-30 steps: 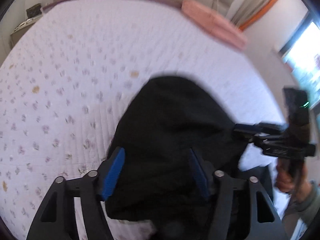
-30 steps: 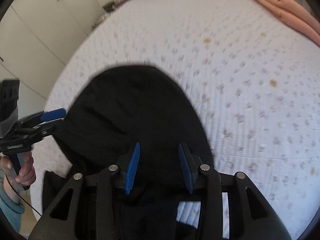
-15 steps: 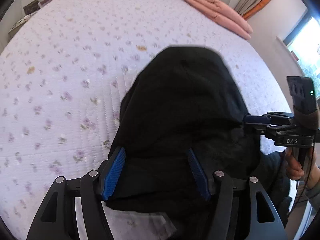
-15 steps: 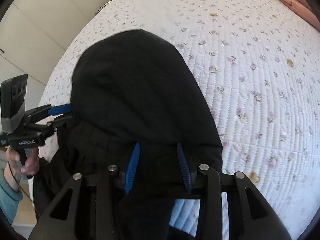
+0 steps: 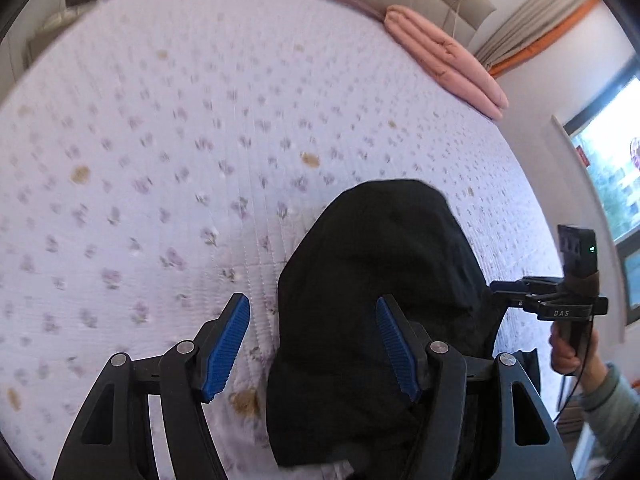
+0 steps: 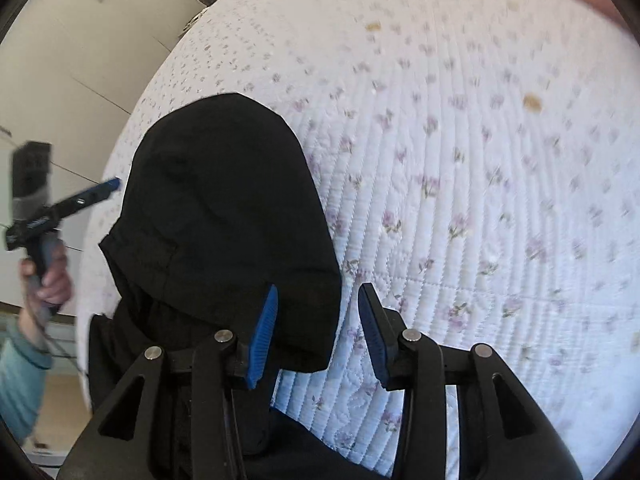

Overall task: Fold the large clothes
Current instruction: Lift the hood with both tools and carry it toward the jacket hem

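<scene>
Black hooded garment point(image 5: 380, 280) spread on a floral quilted bed point(image 5: 160, 160).

Garment at 5 o'clock in the left wrist view, folded pink blanket point(image 5: 444, 60) at 1 o'clock. Left gripper point(image 5: 314, 344) open astride the garment's left edge; right gripper point(image 6: 316, 332) opening astride the right edge, pads not pressing.

A: Item one, support surface?
B: Bed point(image 5: 168, 128), covered by a white quilted spread with small purple flower print and a few brownish spots.
A: Contents lying on it?
B: Black garment point(image 5: 372, 280), bunched at the near edge, partly hanging off. Folded pink blanket point(image 5: 444, 60) at the far corner, by the headboard.
</scene>
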Demonstrator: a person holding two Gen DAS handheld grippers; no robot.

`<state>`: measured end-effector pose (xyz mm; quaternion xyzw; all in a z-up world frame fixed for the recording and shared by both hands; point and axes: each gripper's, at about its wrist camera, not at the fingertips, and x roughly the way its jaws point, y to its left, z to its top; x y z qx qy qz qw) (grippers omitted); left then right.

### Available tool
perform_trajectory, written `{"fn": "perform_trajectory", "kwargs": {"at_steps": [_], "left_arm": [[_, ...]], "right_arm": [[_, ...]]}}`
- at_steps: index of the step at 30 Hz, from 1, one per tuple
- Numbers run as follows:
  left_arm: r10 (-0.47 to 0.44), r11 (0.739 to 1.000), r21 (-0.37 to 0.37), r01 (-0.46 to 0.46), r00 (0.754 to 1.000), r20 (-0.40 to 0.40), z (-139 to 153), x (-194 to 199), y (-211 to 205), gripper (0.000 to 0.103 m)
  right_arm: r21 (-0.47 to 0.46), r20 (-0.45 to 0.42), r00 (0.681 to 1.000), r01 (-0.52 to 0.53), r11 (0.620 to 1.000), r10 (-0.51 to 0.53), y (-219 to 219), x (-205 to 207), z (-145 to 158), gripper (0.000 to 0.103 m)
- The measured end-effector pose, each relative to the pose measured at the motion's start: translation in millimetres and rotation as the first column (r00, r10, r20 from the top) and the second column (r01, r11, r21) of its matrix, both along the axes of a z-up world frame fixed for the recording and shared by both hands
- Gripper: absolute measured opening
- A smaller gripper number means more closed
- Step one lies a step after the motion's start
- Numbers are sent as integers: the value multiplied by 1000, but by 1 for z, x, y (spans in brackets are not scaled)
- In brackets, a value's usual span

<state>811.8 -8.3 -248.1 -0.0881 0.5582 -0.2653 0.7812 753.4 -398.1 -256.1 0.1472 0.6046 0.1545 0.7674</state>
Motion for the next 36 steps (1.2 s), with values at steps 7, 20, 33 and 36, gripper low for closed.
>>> {"fn": "perform_trajectory", "kwargs": {"at_steps": [7, 20, 33, 36], "left_arm": [[-63, 993, -107, 53, 995, -84, -28, 3, -23, 67], [-132, 991, -5, 132, 991, 33, -22, -11, -61, 19], [-147, 989, 11, 150, 946, 288, 91, -112, -53, 14], [-156, 987, 20, 159, 927, 342, 117, -150, -48, 14]], "right_arm": [[247, -68, 997, -11, 969, 29, -7, 19, -34, 46], [195, 4, 992, -123, 973, 125, 24, 36, -13, 32], [36, 252, 960, -133, 991, 119, 41, -50, 103, 19], [-5, 316, 940, -131, 991, 126, 45, -94, 137, 18]]}}
